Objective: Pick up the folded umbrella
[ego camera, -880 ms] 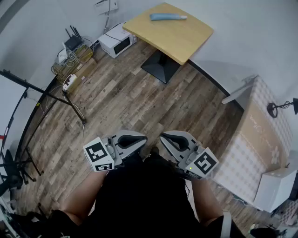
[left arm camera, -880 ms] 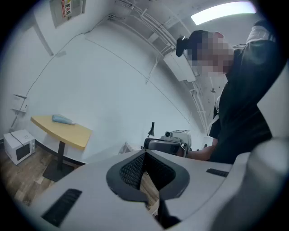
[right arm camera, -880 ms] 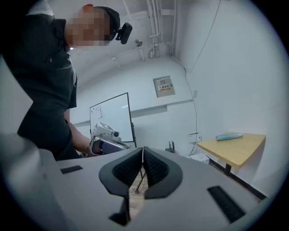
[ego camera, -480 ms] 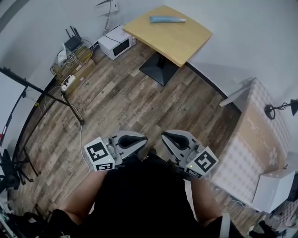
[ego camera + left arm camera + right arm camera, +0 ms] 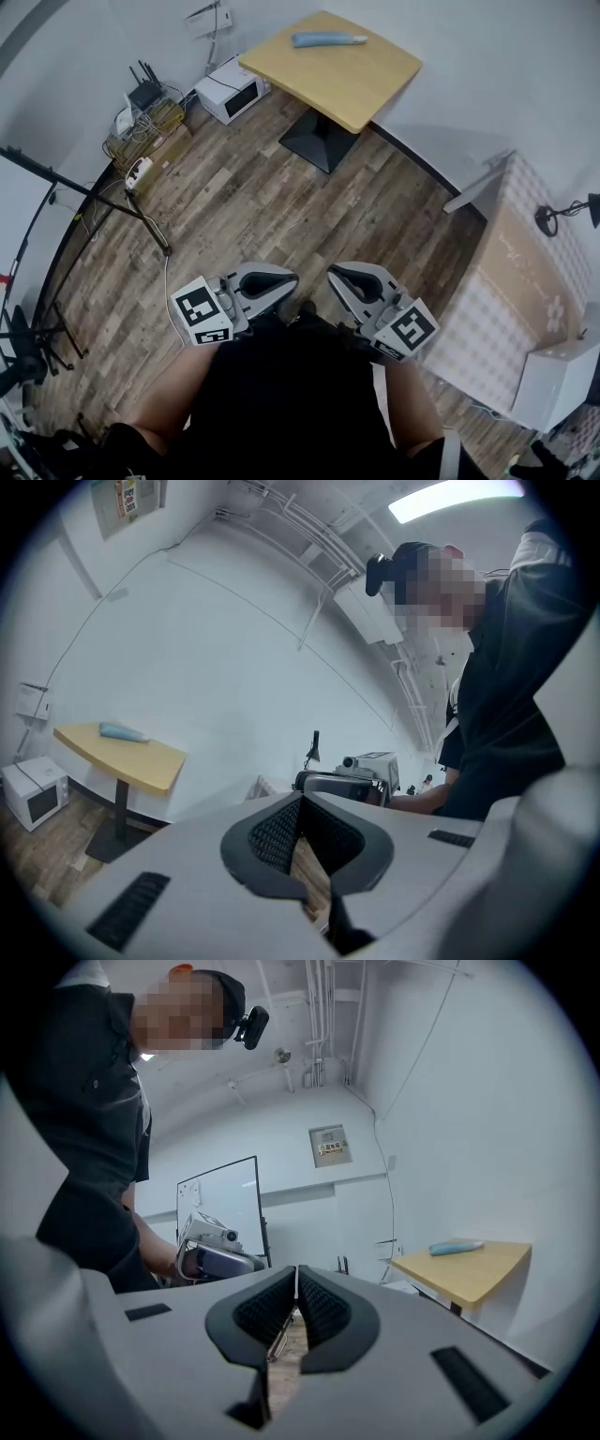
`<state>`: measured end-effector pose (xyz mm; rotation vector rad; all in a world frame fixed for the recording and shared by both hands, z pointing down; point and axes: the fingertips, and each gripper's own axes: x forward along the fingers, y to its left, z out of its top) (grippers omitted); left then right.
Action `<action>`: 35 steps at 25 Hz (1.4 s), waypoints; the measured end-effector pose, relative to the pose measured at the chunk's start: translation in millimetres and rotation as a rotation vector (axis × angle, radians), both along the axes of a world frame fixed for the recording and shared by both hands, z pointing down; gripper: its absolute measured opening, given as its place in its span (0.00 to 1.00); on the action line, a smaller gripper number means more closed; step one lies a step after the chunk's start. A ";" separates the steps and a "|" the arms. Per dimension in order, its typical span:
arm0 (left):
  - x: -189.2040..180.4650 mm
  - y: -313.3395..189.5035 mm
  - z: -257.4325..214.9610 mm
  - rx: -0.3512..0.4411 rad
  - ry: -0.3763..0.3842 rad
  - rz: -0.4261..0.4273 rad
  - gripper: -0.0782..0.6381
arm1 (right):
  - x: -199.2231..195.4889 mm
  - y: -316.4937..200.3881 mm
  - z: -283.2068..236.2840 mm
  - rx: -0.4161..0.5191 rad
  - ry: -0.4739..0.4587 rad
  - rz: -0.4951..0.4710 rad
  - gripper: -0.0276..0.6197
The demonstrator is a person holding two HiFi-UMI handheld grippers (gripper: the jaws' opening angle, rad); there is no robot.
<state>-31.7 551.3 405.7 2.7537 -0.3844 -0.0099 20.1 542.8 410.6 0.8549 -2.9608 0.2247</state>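
The folded umbrella, light blue with a white tip, lies on a yellow table across the room. It also shows far left in the left gripper view, umbrella, and far right in the right gripper view, umbrella. My left gripper and right gripper are held close to the person's body, tips facing each other, far from the umbrella. Both are shut with nothing between the jaws. The left gripper and right gripper show closed tips.
A white microwave and a crate of routers and cables sit on the wood floor by the wall. A black stand crosses the left side. A checked-cloth table and white box stand at right.
The head view has drifted slightly, so the table sits a little further left. Both grippers stay in front of the body, shut as before.
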 end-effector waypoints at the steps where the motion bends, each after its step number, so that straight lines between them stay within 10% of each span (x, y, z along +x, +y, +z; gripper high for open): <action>1: 3.7 0.1 1.5 -0.004 -0.002 0.000 0.13 | 4.6 -0.7 1.4 -0.001 -0.001 0.004 0.08; 18: 27.8 -25.9 14.7 -0.032 -0.039 -0.054 0.13 | 30.2 -33.9 25.7 -0.046 -0.040 -0.032 0.08; 35: 31.7 -180.1 5.5 -0.007 0.002 -0.017 0.13 | 43.2 -173.0 12.3 -0.044 0.063 0.045 0.08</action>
